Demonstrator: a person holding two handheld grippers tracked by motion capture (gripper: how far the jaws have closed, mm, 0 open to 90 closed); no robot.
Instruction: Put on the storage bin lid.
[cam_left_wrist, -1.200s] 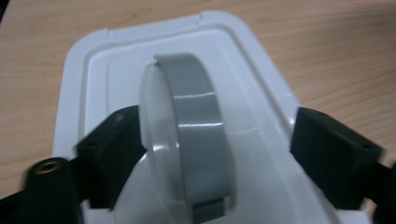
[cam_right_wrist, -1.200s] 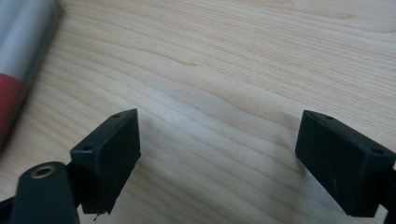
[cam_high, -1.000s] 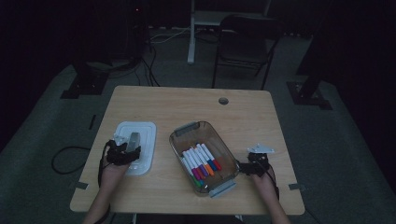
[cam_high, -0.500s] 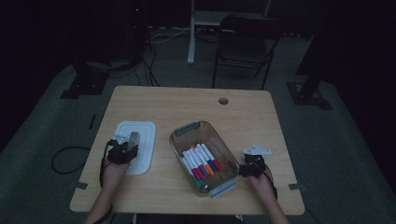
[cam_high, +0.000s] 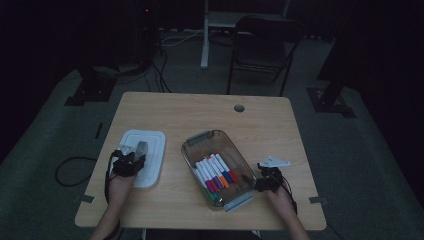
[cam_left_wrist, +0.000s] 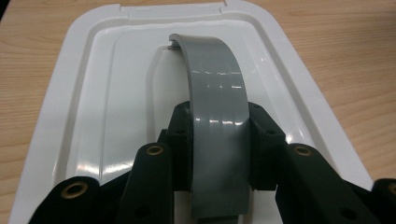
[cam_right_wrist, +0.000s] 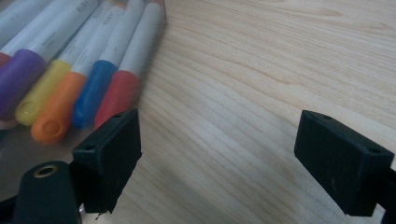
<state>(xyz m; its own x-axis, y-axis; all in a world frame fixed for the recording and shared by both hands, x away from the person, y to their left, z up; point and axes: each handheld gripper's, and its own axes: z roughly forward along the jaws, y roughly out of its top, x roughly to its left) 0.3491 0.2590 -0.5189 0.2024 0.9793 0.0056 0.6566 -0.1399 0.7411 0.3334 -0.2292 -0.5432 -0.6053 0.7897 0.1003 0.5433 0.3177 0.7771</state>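
Observation:
A white lid (cam_high: 150, 150) lies flat on the left of the table, with a curved grey handle (cam_high: 141, 148) on top. My left gripper (cam_high: 131, 161) has just been closing, and its jaws are now shut on that grey handle (cam_left_wrist: 217, 93) above the lid (cam_left_wrist: 93, 116). A clear bin (cam_high: 200, 136) at mid table holds several coloured markers (cam_high: 216, 172). My right gripper (cam_high: 262, 181) rests at the bin's right side. In the right gripper view it (cam_right_wrist: 219, 149) stands open over bare wood, with the markers (cam_right_wrist: 93, 60) at its left.
The wooden table (cam_high: 200, 110) has a round cable hole (cam_high: 239, 107) near its far edge. A dark chair (cam_high: 262, 45) and stands with cables are on the floor beyond. The bin's grey latch (cam_high: 239, 201) sticks out toward the front edge.
The right gripper has edged slightly left toward the bin. The left hand stays at the lid's handle.

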